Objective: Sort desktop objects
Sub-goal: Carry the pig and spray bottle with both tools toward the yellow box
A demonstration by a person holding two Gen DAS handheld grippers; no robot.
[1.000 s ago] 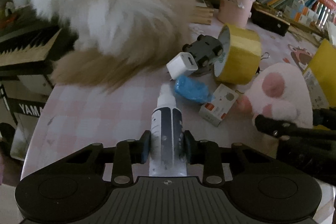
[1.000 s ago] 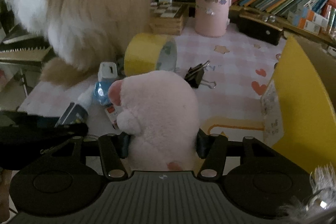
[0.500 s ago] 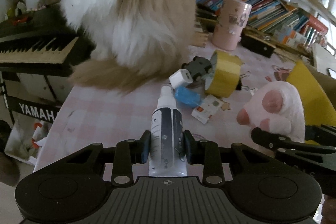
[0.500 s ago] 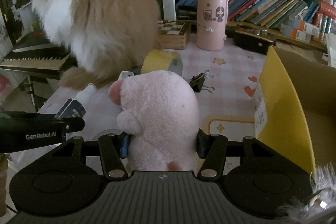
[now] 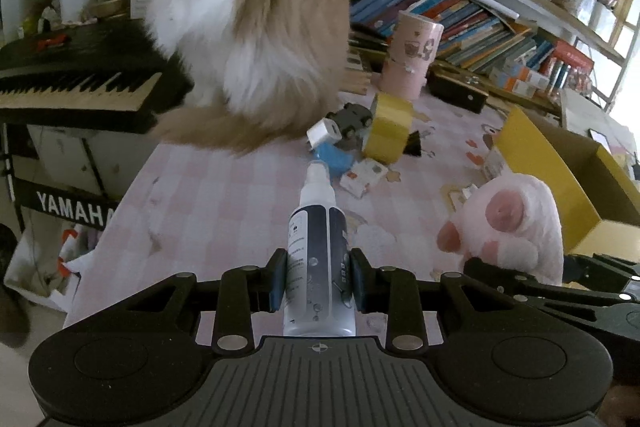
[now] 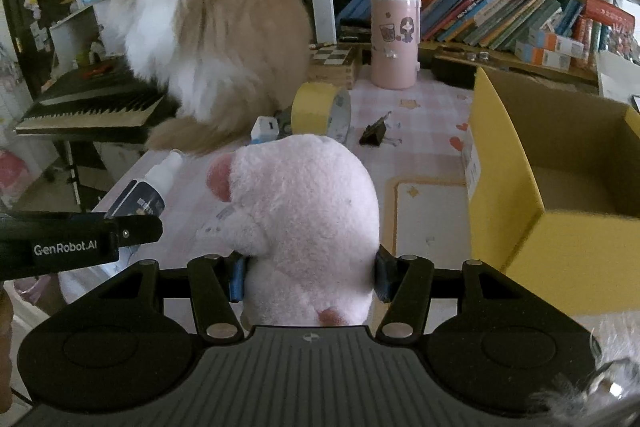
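Carrying the spray bottle [image 5: 318,247] clamped in the left tool [image 5: 319,283] and the pink plush paw [image 6: 304,223] squeezed in the right tool [image 6: 308,277] above the surface [image 5: 224,195], either could miss the yellow box [image 6: 516,187] if the nearby cat [image 6: 212,39] bumps an arm.

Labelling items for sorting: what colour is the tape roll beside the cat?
Yellow; the tape roll shows best in the left wrist view.

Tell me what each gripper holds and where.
Left gripper: spray bottle, around its lower body. Right gripper: pink plush paw, near its base.
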